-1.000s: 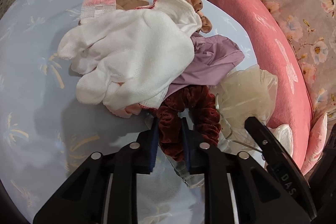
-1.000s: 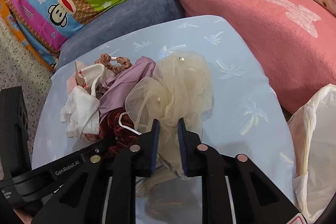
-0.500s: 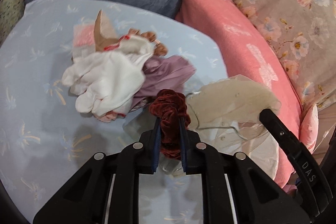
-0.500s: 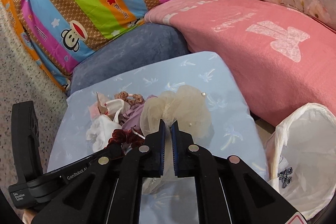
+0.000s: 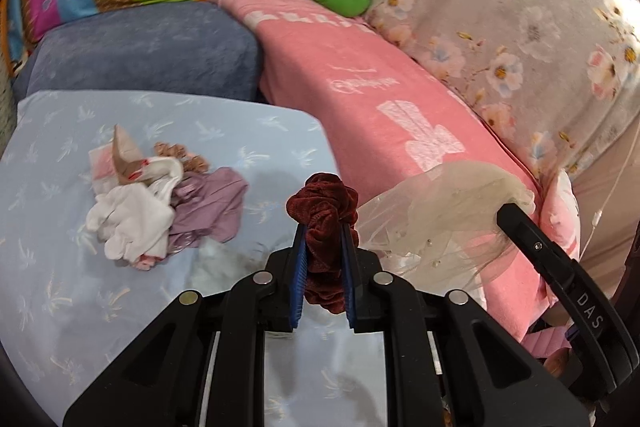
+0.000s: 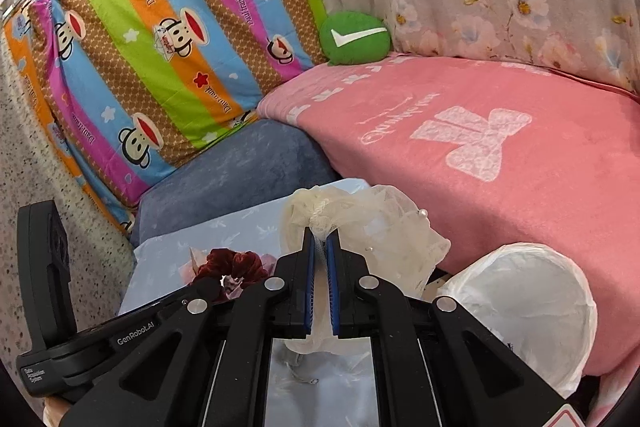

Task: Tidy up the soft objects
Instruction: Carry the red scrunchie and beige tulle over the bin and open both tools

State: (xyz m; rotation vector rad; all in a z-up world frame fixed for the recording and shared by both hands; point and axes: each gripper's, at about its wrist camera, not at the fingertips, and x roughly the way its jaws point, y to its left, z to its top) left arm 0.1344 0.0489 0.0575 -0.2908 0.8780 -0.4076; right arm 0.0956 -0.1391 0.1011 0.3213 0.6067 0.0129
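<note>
Velvet, dark red and gathered into a scrunchie [image 5: 322,211], sits pinched between the jaws of the left gripper [image 5: 323,267], held above the pale blue palm-print counter [image 5: 48,291]. The right gripper [image 6: 320,279] has its jaws pressed together on a cream tulle scrunchie with small pearls [image 6: 360,227], also lifted clear of the counter. On the counter lies a heap of white knit cloth [image 5: 132,219] and lilac fabric [image 5: 212,207]. A white plastic bag [image 6: 532,307] gapes open beside the pink blanket [image 6: 500,163].
</note>
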